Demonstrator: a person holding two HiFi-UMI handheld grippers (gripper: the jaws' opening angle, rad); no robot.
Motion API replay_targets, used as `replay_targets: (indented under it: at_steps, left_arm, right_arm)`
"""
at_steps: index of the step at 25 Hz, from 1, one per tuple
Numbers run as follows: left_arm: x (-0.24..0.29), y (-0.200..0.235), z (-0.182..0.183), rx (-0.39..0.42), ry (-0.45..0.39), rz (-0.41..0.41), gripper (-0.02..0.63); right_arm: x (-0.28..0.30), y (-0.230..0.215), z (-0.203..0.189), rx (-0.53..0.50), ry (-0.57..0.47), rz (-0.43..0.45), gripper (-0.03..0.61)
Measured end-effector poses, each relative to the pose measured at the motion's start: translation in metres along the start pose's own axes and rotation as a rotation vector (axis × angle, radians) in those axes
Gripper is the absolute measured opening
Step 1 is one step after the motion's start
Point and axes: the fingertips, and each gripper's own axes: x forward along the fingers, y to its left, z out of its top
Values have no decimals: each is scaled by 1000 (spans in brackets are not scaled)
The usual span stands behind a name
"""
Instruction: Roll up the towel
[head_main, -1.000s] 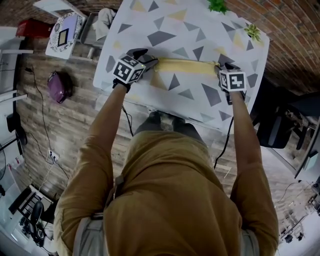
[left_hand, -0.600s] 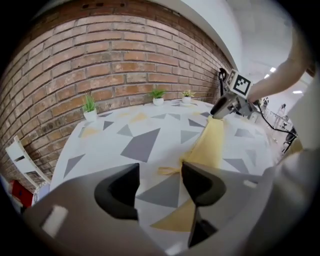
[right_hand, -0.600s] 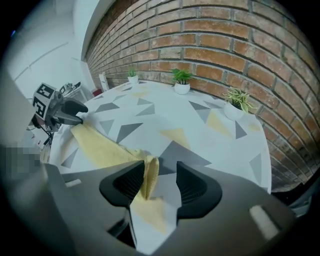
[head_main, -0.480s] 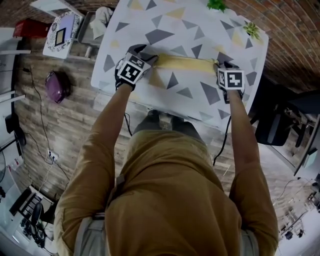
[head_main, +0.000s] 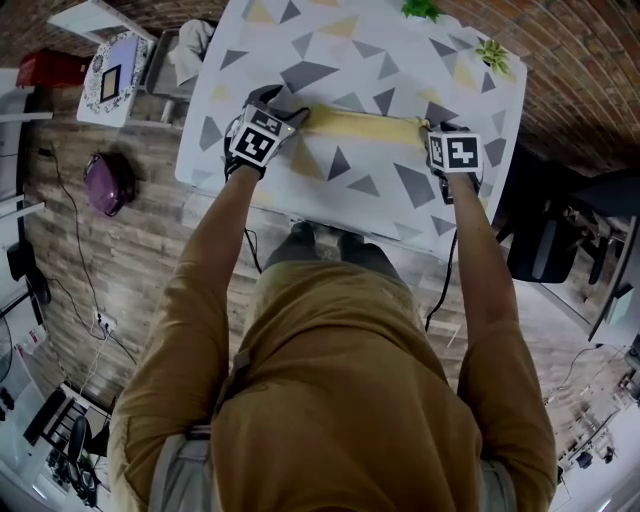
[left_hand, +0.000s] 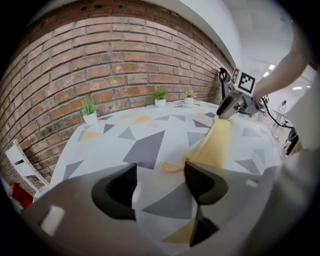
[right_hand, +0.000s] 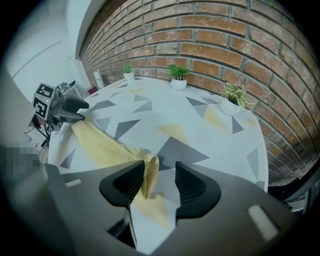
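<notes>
A yellow towel (head_main: 360, 124) lies as a long narrow roll across the triangle-patterned table (head_main: 330, 45). My left gripper (head_main: 292, 116) is at its left end. In the left gripper view its jaws (left_hand: 160, 172) are opening. The towel (left_hand: 216, 142) lies against the right jaw with only a small corner in the gap, and no pad presses on it. My right gripper (head_main: 433, 133) is at the right end. There the towel end (right_hand: 149, 172) stands between the jaws (right_hand: 160, 170), leaning on the left pad, apart from the right one.
Small potted plants (head_main: 420, 8) (head_main: 492, 52) stand along the table's far edge by the brick wall (right_hand: 225, 30). The table's near edge lies just below both grippers. A purple bag (head_main: 103, 182) lies on the floor at left, beside a side table (head_main: 120, 70).
The left gripper has rolled a little at the towel's left end and its jaws stand wider. The right gripper has kept its place. The towel lies as before.
</notes>
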Motion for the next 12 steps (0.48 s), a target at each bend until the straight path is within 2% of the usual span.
replay_targets:
  at_steps: [12]
  left_arm:
    - [8,2,10,20,-26,-21,328]
  right_arm:
    - [-9,-4,-10,77,-5,-66,195]
